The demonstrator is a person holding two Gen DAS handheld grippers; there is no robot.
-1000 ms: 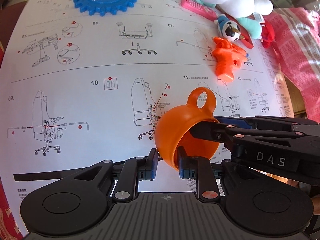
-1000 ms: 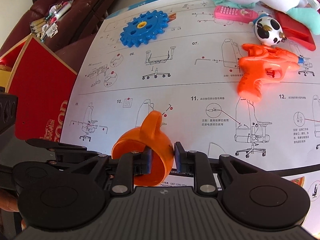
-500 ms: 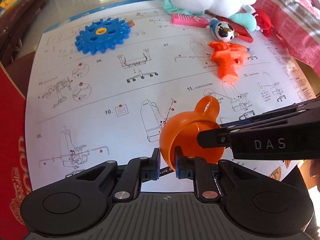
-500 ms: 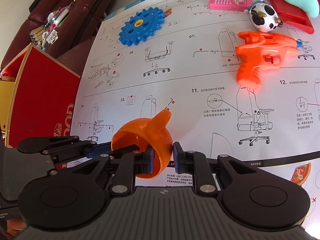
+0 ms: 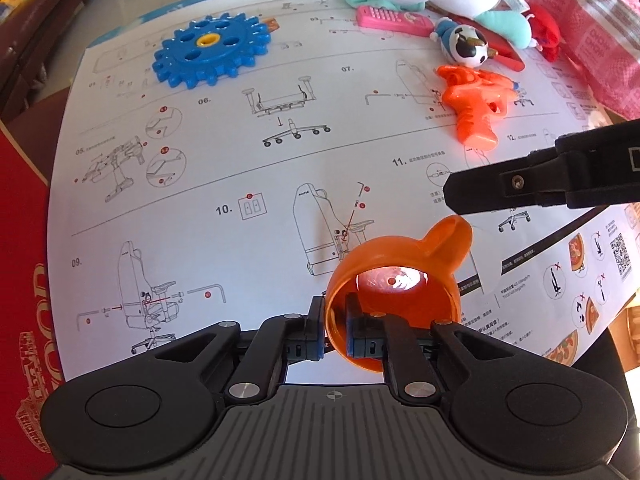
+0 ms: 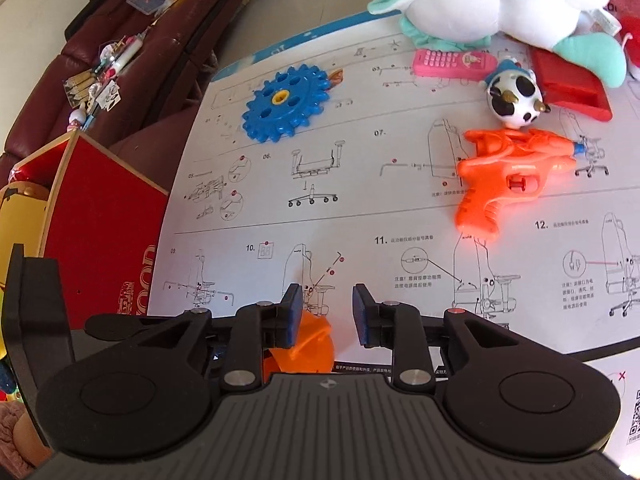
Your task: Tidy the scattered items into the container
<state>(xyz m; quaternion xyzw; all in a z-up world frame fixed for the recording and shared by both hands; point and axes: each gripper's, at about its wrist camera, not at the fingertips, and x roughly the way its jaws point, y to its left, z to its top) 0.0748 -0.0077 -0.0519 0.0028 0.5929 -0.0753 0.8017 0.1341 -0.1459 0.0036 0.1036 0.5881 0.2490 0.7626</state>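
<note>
My left gripper (image 5: 334, 322) is shut on the rim of an orange cup (image 5: 396, 300) with a loop handle, held above the white instruction sheet (image 5: 256, 184). My right gripper (image 6: 326, 316) is open and empty; the cup (image 6: 304, 344) shows below and behind its left finger. The right gripper's finger (image 5: 520, 188) crosses the left wrist view above the cup, apart from it. A red box (image 6: 100, 216) stands at the sheet's left edge. Scattered on the sheet: a blue gear (image 5: 210, 50), an orange water pistol (image 5: 476, 106), a cow figure (image 5: 466, 46), a pink toy phone (image 5: 390, 20).
A white plush unicorn (image 6: 512, 4) and a red flat piece (image 6: 572, 84) lie at the sheet's far edge. A pink cloth (image 5: 596, 40) lies at the right. A dark red sofa (image 6: 132, 52) with small items stands at the far left.
My right gripper has let go of the orange cup, opened and drawn back and up. My left gripper still holds the cup, which has tipped, its opening now facing the camera.
</note>
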